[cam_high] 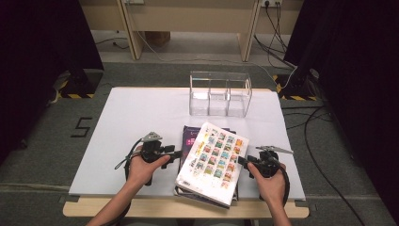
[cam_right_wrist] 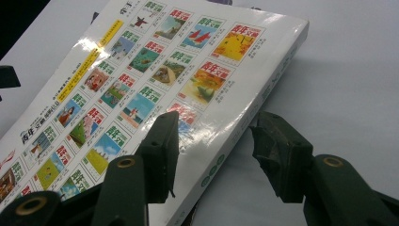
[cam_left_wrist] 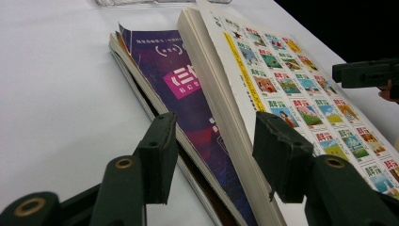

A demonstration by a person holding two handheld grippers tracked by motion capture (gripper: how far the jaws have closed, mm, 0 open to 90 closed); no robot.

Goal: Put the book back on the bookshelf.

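Stack of books near the front edge of the tabletop point(cam_high: 141, 108), roughly mid-width, a bit toward the right. On top: thick white book point(cam_high: 214, 162) with a grid of little colourful cover pictures, tilted, left side raised off the purple book point(cam_high: 190, 136) lying flat beneath. More thin ones under that, can't tell how many.

Left gripper point(cam_high: 178, 153) sitting at the left edge of the stack, jaws spread. From the left gripper view point(cam_left_wrist: 214, 141), page edge of the white book and the purple cover right in the gap between the jaws, pads not pressing on either as far as visible.

Right gripper point(cam_high: 243, 162) at the right edge of the white book, jaws spread wide. In the right gripper view point(cam_right_wrist: 214, 141), spine-side edge of the white book point(cam_right_wrist: 155, 80) poking in between the jaws, one pad over the glossy cover, the other clear off to the side over bare tabletop. No pinch.

Clear plastic organizer point(cam_high: 220, 94) with three compartments standing near the far edge, well apart from the books.
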